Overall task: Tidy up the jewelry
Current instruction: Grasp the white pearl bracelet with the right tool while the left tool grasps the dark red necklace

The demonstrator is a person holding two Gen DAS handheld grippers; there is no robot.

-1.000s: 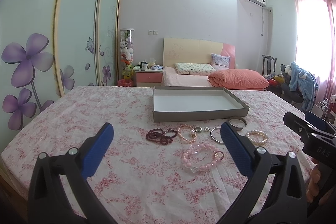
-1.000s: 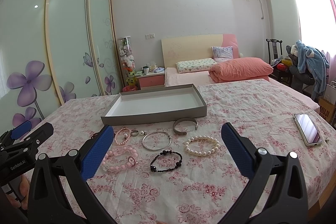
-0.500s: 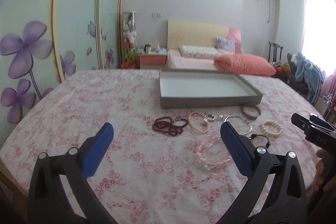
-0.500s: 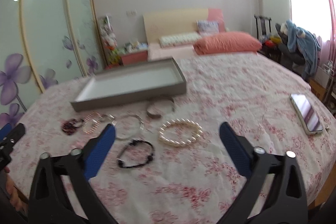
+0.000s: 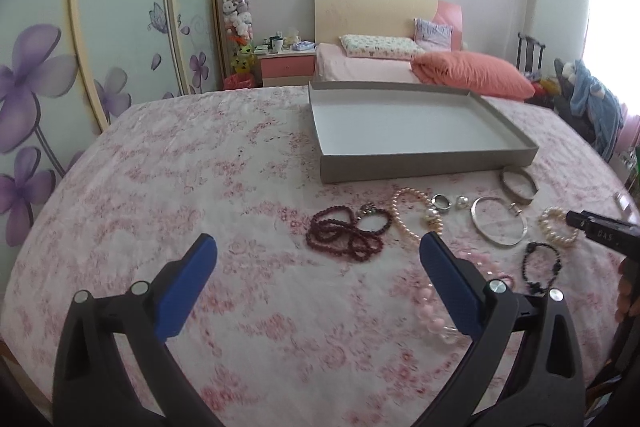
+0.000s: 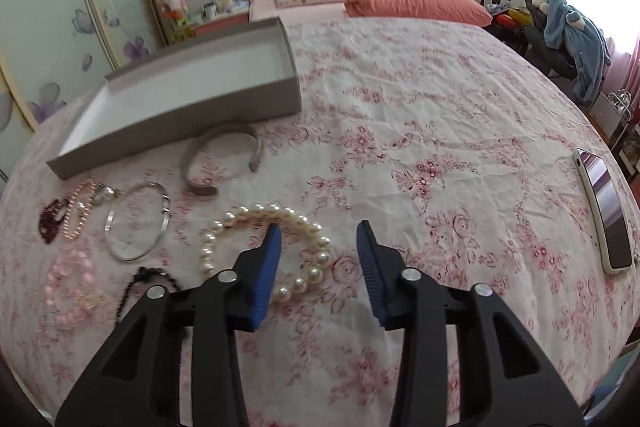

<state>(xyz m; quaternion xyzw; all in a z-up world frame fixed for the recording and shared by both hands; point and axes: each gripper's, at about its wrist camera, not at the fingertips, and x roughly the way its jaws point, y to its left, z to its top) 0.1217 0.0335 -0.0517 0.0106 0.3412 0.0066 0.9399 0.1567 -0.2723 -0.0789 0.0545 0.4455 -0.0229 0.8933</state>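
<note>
Jewelry lies on the floral bedspread in front of an empty grey tray [image 5: 428,163] [image 6: 180,119]. My right gripper [image 6: 318,227] hangs just over the white pearl bracelet [image 6: 256,207]. Its jaws are closing, with the bracelet's right side between them and the pads not touching it. My left gripper [image 5: 318,239] is wide open over bare cloth, just short of the dark red bead string [image 5: 344,235]. Beside that string lie a pink pearl strand [image 5: 408,215], rings [image 5: 442,202], a silver bangle [image 5: 498,223] [image 6: 109,227], a grey cuff [image 5: 518,183] [image 6: 230,131], a black bracelet [image 5: 542,265] [image 6: 152,273] and a pink bead bracelet [image 5: 432,311] [image 6: 52,279].
A phone [image 6: 604,207] lies face up near the bedspread's right edge. Behind the tray stands a second bed with an orange pillow [image 5: 472,75]. Sliding wardrobe doors [image 5: 100,47] run along the left, and a chair piled with clothes [image 6: 568,11] stands at the right.
Both grippers have come forward and tipped down toward the jewelry. The right gripper's jaws have narrowed from wide open to around the pearl bracelet's side. The left jaws stay wide.
</note>
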